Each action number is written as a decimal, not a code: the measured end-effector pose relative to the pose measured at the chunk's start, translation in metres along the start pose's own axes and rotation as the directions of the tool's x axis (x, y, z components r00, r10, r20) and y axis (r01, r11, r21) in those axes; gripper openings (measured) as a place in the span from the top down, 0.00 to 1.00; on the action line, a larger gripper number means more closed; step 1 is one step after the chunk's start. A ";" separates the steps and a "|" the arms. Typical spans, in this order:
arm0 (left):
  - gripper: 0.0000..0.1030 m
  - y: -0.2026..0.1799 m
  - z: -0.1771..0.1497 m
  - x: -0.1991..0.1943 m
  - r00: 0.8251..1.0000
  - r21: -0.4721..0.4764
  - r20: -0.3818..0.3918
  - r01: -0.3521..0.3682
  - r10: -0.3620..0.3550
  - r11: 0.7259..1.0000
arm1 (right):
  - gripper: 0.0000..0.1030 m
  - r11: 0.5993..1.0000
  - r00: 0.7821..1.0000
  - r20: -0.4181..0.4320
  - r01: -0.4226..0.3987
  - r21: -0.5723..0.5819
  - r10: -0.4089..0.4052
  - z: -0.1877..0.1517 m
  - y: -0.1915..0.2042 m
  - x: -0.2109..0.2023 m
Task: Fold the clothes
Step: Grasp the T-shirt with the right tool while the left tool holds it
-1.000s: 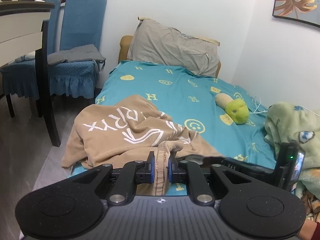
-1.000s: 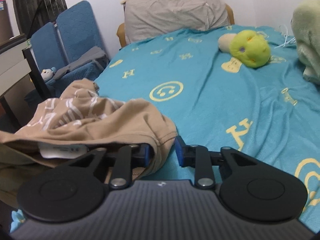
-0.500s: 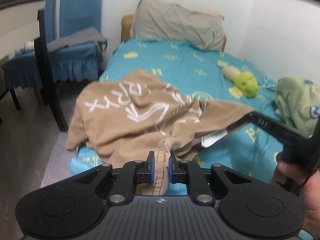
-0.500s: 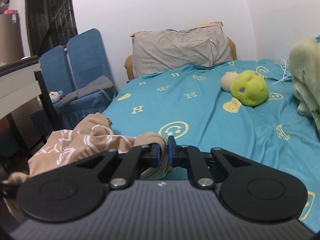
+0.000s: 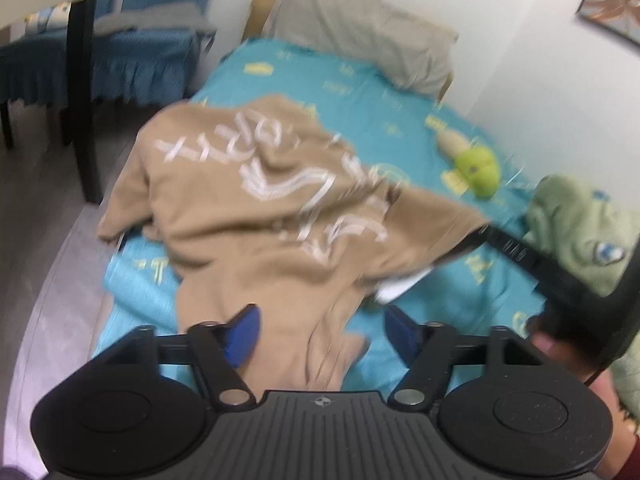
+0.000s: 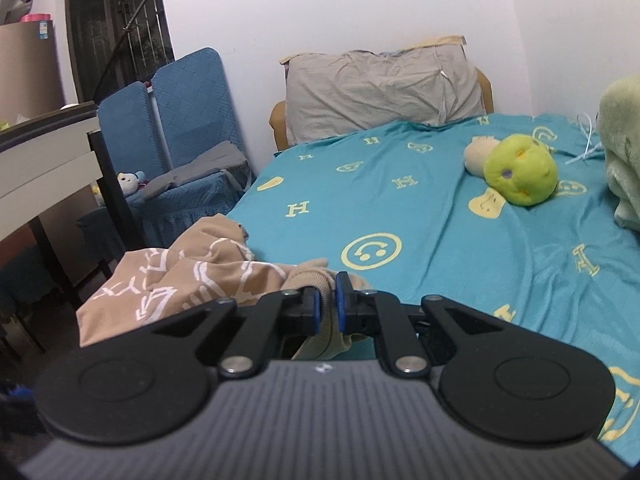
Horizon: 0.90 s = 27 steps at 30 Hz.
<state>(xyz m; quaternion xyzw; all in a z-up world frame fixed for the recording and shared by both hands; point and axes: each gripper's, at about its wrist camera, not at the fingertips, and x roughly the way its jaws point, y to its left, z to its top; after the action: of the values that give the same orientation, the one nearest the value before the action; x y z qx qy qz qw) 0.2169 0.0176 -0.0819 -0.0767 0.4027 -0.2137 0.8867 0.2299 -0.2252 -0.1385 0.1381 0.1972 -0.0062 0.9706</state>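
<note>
A tan sweatshirt (image 5: 256, 216) with white lettering lies crumpled on the near left part of the teal bed (image 5: 360, 96). My left gripper (image 5: 322, 334) is open, its blue pads apart on either side of a tan cuff that hangs between them. My right gripper (image 6: 327, 306) is shut on a ribbed edge of the sweatshirt (image 6: 188, 276). In the left wrist view the right gripper (image 5: 516, 248) holds the garment's right edge lifted off the sheet.
A grey pillow (image 6: 384, 88) stands at the head of the bed (image 6: 400, 216). A green plush toy (image 6: 518, 174) and a pale green blanket (image 5: 584, 232) lie at the right. Blue chairs (image 6: 176, 112) and a dark-legged table (image 5: 82, 80) stand left of the bed.
My left gripper has opened and let go of the ribbed cuff it held. My right gripper shut on the sweatshirt's edge and stays shut, pulling the garment out wider.
</note>
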 end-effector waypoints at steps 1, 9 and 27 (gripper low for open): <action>0.21 -0.004 -0.001 0.000 1.000 0.023 0.026 -0.007 0.006 1.000 | 0.89 1.000 1.000 -0.004 -0.004 0.010 0.004 0.000 -0.001 0.000; 0.20 -0.037 -0.015 0.047 0.986 0.192 0.058 -0.168 0.160 0.967 | 0.89 0.995 0.999 0.013 -0.036 0.089 0.035 0.006 -0.006 -0.007; 0.14 -0.020 -0.011 -0.013 0.733 -0.047 0.306 -0.626 0.607 0.779 | 0.29 0.971 0.971 -0.041 0.237 0.040 -0.236 -0.005 -0.022 0.006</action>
<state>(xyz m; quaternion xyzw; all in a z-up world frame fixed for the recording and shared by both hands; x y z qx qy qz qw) 0.1948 0.0061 -0.0738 0.0554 0.2571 0.0948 0.9601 0.2323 -0.2449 -0.1511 0.1355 0.2296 -0.1238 0.9558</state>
